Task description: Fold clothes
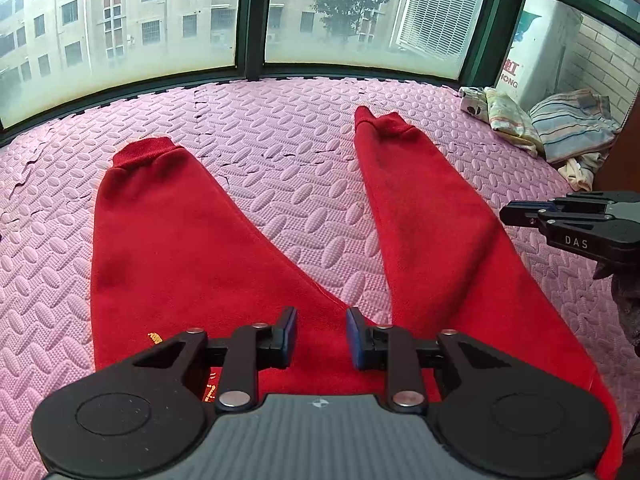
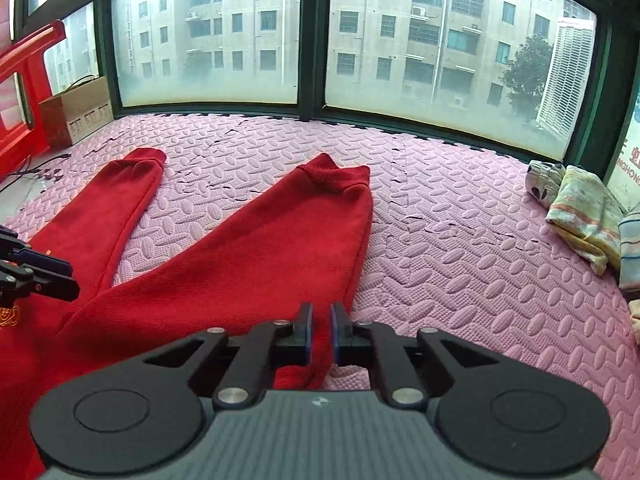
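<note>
Pink foam puzzle mat [image 1: 280,128] with a raised woven pattern covers the whole floor up to a wall of green-framed windows [image 1: 252,20]. Spread flat on the mat lies a pair of red fleece trousers [image 1: 168,240], legs fanned apart in a V with the ribbed cuffs pointing toward the glass. A pile of folded pastel and striped fabrics [image 1: 560,128] sits on the mat at the right, well apart from the trousers. A brown cardboard box [image 2: 76,116] stands in the far left corner beside a red plastic frame [image 2: 24,80]. The left gripper [image 1: 321,336], black with blue pads, hovers over the trousers where the legs meet, its fingers apart with nothing between them. The right gripper [image 2: 321,334] sits at the outer edge of the right leg, its fingers narrowly apart with a fold of red cloth between them.
</note>
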A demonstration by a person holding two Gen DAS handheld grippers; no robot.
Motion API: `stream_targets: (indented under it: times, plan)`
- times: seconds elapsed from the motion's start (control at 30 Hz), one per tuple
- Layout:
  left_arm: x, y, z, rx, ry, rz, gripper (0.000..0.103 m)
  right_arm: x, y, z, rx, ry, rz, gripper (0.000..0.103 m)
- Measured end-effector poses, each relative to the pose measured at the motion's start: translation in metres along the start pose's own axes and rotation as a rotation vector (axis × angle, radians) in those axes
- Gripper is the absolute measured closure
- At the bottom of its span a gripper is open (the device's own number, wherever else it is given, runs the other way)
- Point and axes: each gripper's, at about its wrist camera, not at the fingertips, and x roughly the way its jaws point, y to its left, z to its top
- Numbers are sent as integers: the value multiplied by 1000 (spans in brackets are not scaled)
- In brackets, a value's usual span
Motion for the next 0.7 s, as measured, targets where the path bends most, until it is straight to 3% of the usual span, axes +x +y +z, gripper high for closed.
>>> stream_targets:
  times: [0.23,0.3,0.5,0.6,0.7]
  plan:
    - [-14,-24,-2,64,-1,-76,73,10,28,3,-77,45,134,92]
    - [-12,-29,-8,73,16,-92,73,10,37,-1,-98,74,173,85]
    - [-8,-32,-29,83,66,-97,73,-13,42,-25,-166,140,171,81]
    - [-8,-31,-33,75,80,-82,73,-26,32,-34,-150,160,157,81]
    - [-20,-40,-33,88,62,-113,73,-34,18,-32,-99,170,154,81]
